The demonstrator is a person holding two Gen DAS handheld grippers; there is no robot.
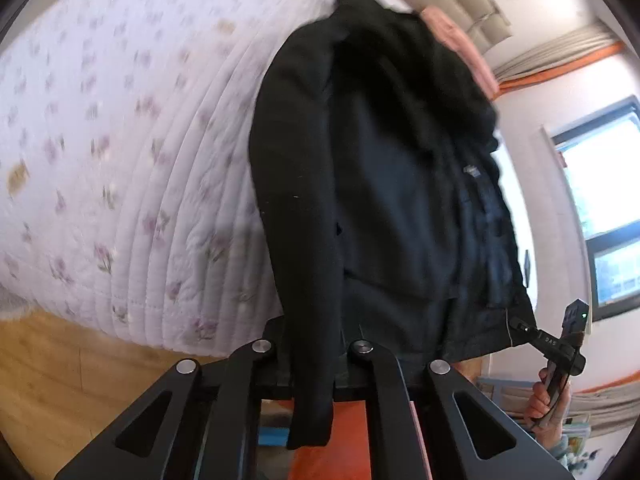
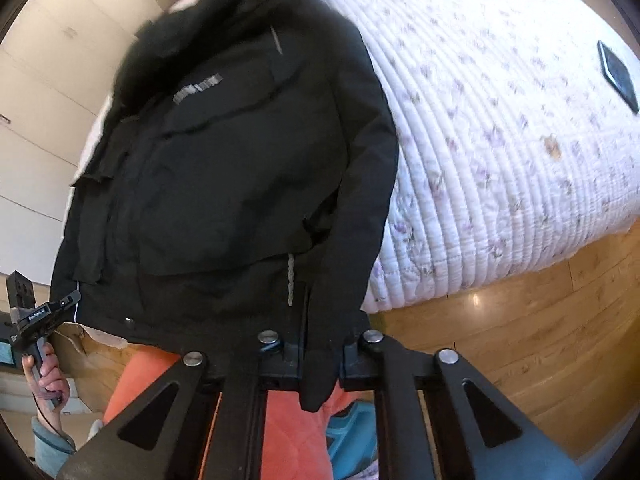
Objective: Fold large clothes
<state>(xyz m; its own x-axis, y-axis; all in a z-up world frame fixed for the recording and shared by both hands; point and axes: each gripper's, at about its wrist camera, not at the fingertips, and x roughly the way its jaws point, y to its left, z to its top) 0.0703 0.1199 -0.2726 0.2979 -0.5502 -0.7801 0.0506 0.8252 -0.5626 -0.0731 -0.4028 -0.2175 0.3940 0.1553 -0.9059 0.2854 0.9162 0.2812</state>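
A large black hooded jacket [image 1: 384,184] hangs in the air over a white quilted bed [image 1: 120,140], stretched between both grippers. My left gripper [image 1: 312,340] is shut on the hem and sleeve at one bottom corner; a sleeve cuff [image 1: 312,420] dangles through the jaws. In the right wrist view the jacket [image 2: 224,168] shows grey lettering on its front. My right gripper [image 2: 320,344] is shut on the other bottom corner, a cuff [image 2: 320,384] hanging below. Each view shows the other gripper [image 1: 560,344] [image 2: 44,316] gripping the far hem corner.
The floral quilted bed [image 2: 500,140] fills the background, its edge above a wooden floor [image 2: 520,328]. A dark flat device [image 2: 618,76] lies on the quilt at the right. A window [image 1: 604,208] is at the right, pale cabinets [image 2: 48,80] at the left. Orange trousers [image 2: 288,432] are below.
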